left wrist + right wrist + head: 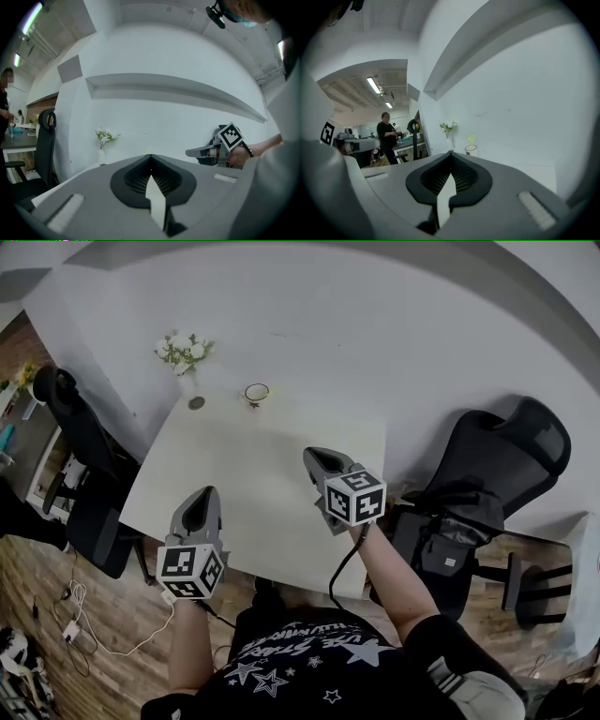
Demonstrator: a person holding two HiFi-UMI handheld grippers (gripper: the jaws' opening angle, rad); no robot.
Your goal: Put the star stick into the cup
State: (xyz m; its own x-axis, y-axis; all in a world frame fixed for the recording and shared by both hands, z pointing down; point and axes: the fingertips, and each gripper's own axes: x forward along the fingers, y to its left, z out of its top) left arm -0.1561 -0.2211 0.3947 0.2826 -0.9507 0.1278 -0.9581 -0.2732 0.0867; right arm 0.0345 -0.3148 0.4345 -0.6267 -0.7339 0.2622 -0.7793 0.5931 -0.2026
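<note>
Right gripper [316,456] is showing jaws pressed together on nothing; left gripper [202,495] is likewise closed and empty, both hanging over the near half of the white table [234,474]. Star stick [472,138] is standing roughly upright in the cup [257,392] at the far edge, star uppermost, lying about eleven o'clock from the right gripper, one o'clock from the left. The right gripper is sitting nearer, and the placing is looking done.

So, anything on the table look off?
Nothing stands out. The cup stands upright near the table's far edge with the star stick seemingly in it, the flower vase is upright, nothing spilled. The left hand-held gripper and right hand-held gripper are shut, empty.
</note>
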